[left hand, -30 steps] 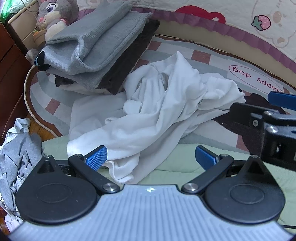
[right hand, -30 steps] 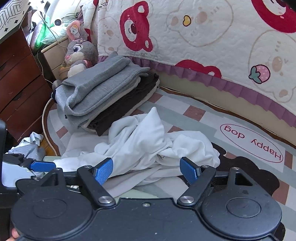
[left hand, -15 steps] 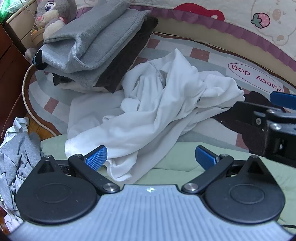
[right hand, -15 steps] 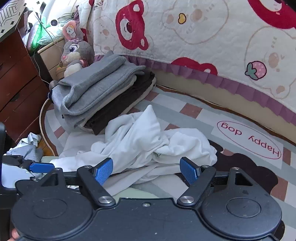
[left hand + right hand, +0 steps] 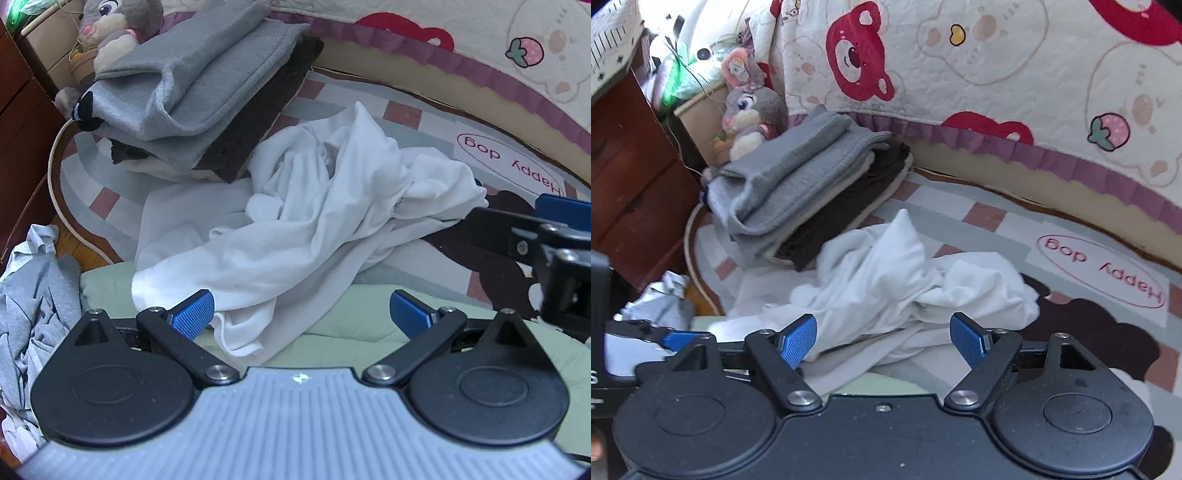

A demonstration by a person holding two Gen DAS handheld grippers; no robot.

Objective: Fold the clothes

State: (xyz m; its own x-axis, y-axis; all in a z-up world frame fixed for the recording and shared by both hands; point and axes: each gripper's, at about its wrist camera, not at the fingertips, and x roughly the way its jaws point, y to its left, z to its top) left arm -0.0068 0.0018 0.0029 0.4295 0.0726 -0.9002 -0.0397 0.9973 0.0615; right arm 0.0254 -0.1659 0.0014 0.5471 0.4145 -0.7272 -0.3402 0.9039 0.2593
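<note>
White cotton, crumpled and bunched, makes up the garment (image 5: pixel 317 225) at the middle of the left wrist view; it lies on a checked rug (image 5: pixel 402 110) printed with "Happy dog", and its lower hem spills at 6 o'clock onto a pale green pad (image 5: pixel 354 314). The left tool (image 5: pixel 301 312) hangs just above that hem, its blue-padded fingers (image 5: pixel 192 312) spread wide apart and gripping nothing. At 3 o'clock in the same view the right tool's black linkage and one blue pad show beside the garment's edge.

In the right wrist view the right tool (image 5: pixel 884 341) also stands spread apart, empty, with the white garment (image 5: pixel 897 288) lying between and beyond its fingers (image 5: pixel 798 341). The left tool (image 5: pixel 670 338) shows at 9 o'clock as a black arm with a blue tip.

At 11 o'clock from the garment sits a stack of folded clothes (image 5: pixel 207 96): grey knits on top, a dark brown piece under them, something pale at the bottom. A grey plush rabbit (image 5: pixel 750 118) leans behind the stack. A loose grey garment (image 5: pixel 33 314) lies heaped at 8 o'clock on the wooden floor. A quilt (image 5: pixel 997 74) with red bears and strawberries, edged with a purple ruffle, hangs along the far side from 12 to 3 o'clock. Dark wooden drawers (image 5: pixel 631 177) stand at 9 o'clock.
</note>
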